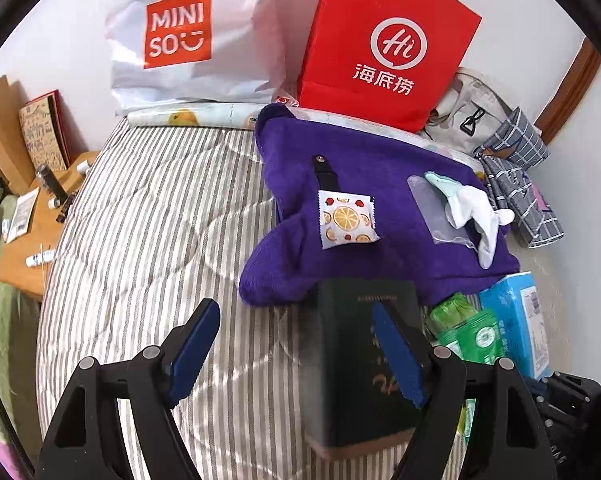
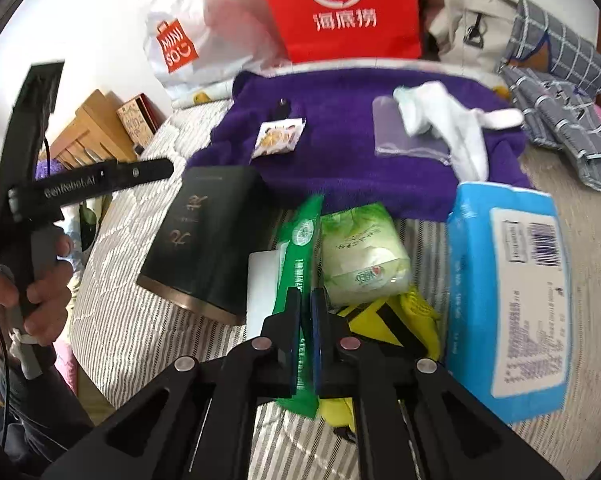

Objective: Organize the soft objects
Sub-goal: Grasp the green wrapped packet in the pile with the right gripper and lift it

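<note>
Early stage: right tongs point(image 2: 305, 312) pinch green pack point(image 2: 298, 248), left tongs point(image 1: 296, 352) spread, socks point(image 1: 472, 216) and tissues point(image 2: 508, 280) unsorted on bed point(image 1: 140, 220).

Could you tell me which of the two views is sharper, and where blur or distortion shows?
Left wrist view: mostly sharp, the red bag print crisp; only the near dark box is soft, and the fisheye bends the striped bedding. Right wrist view: motion-smeared throughout, worst on the blue pack text and around the right hand-held gripper, shut on the green packet.
</note>
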Demonstrator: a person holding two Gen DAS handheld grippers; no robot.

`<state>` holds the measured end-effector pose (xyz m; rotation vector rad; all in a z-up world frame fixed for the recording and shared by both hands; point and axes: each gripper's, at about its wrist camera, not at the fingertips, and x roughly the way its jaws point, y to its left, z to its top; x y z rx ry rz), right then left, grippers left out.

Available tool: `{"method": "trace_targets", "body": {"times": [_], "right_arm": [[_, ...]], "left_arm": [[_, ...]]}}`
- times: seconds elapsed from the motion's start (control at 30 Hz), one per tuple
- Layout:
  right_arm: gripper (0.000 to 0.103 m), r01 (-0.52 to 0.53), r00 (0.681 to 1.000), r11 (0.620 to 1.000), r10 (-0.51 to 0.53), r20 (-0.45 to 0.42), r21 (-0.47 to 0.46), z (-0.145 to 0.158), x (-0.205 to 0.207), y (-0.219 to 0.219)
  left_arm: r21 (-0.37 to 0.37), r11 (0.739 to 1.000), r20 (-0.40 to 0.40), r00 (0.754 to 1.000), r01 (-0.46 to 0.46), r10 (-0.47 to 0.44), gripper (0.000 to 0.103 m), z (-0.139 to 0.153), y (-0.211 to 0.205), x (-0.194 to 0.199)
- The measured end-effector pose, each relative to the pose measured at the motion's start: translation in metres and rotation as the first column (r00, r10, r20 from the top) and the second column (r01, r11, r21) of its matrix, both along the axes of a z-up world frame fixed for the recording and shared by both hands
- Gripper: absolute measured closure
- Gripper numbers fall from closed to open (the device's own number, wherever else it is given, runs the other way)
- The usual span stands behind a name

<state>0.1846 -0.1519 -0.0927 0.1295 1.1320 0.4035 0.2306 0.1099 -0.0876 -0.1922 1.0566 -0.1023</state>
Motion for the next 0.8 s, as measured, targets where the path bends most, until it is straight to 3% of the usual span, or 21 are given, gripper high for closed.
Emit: {"method": "trace_targets", "body": {"times": [0.4,0.63,0.8], "right_arm": [[0.099,0.055,0.998,0.997,-0.057,0.030,0.045,0.026,-0.069,-0.054],[0.098,0.090,0.996,0.994,-0.089,-0.027,0.066,0.004,-0.119,-0.099],[0.098,0.162,0.986,0.986,-0.161,-0.033,0.031,-0.022,-0.126,-0.130]], "left_arm": [[-0.009,1.000,0.021,1.000,0.014,-0.014,0.025,0.009,-0.015,-0.055],[0.014,0.999,0.028,0.998,0.047,-0.048,0.025,0.009,-0.039,-0.080],[0.042,0.997,0.010,0.998,0.066,-0.066,0.025,-0.004,-0.057,-0.092]]}}
